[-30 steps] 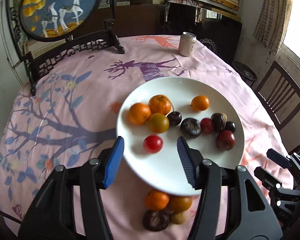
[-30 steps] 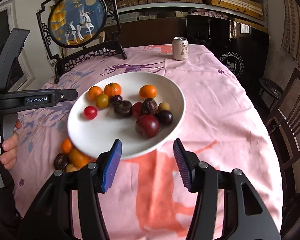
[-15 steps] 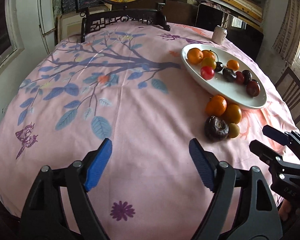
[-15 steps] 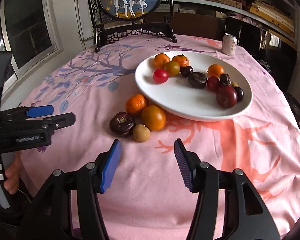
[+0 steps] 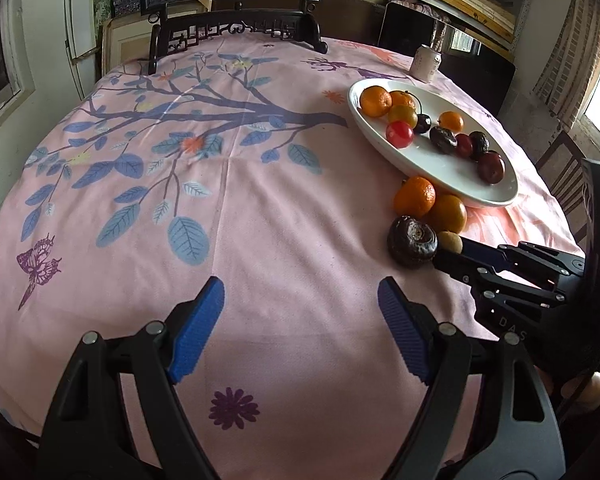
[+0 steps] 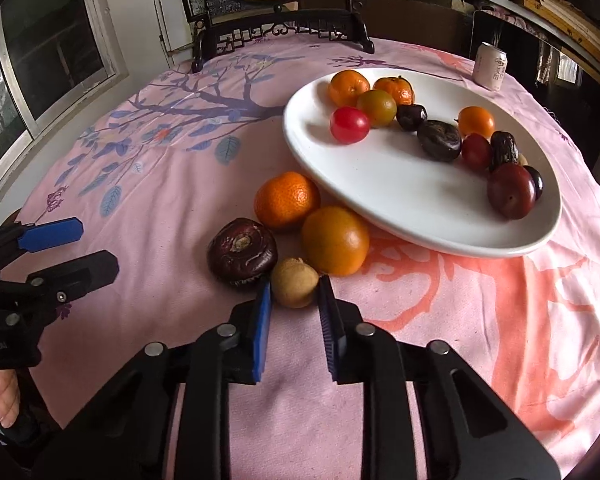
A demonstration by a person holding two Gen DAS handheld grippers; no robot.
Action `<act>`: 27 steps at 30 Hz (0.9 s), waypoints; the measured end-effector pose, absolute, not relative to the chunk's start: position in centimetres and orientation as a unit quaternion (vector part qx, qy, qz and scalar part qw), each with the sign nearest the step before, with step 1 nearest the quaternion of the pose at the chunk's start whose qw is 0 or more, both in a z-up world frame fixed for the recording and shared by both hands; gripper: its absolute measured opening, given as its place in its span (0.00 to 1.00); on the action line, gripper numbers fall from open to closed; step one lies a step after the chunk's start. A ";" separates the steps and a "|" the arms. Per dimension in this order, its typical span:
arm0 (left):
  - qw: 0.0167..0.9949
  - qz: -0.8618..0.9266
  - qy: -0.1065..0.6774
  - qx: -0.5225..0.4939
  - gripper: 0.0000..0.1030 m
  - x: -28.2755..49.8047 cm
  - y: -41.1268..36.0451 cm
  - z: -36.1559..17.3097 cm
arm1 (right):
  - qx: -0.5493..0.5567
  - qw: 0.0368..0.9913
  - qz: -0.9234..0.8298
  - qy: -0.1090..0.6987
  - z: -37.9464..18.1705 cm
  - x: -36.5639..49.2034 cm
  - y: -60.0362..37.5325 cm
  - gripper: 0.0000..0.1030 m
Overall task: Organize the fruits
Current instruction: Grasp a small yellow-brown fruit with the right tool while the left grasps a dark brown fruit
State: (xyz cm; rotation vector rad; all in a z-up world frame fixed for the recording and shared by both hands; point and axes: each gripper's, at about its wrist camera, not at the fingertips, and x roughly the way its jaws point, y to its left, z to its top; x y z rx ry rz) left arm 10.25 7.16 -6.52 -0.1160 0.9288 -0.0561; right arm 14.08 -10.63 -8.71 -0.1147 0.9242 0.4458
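Plate [image 6: 400, 216] on desk [image 6: 180, 184] holds most fruit. 4 left beside it. Right tongs [image 6: 293, 300] pinch small tan fruit [image 6: 294, 282], not yet lifted. Left tongs [image 5: 300, 320] wide, empty.

Both grippers lowered from the plate to the loose fruit

The right gripper [image 6: 294, 294] has narrowed from wide apart onto the small tan fruit [image 6: 294, 282] beside the dark fruit [image 6: 242, 254]; the left gripper [image 5: 300, 320] has widened and now hangs over bare tablecloth [image 5: 280, 220].
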 end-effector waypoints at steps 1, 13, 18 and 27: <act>0.891 -0.030 0.450 -0.054 0.79 10.3 6.9 -6.6 | -0.054 0.871 0.209 0.442 -8.5 13.8 -10.9 0.23; 0.880 -0.073 0.470 -0.011 0.78 13.6 -0.3 -7.7 | -0.001 0.886 0.162 0.434 -7.4 8.5 -19.2 0.23; 0.877 -0.069 0.475 0.009 0.64 14.9 -2.0 -8.5 | 0.019 0.890 0.158 0.426 -7.1 7.7 -20.9 0.23; 0.886 -0.070 0.458 0.012 0.38 14.3 -2.0 -8.1 | 0.033 0.890 0.162 0.426 -7.1 7.6 -21.2 0.23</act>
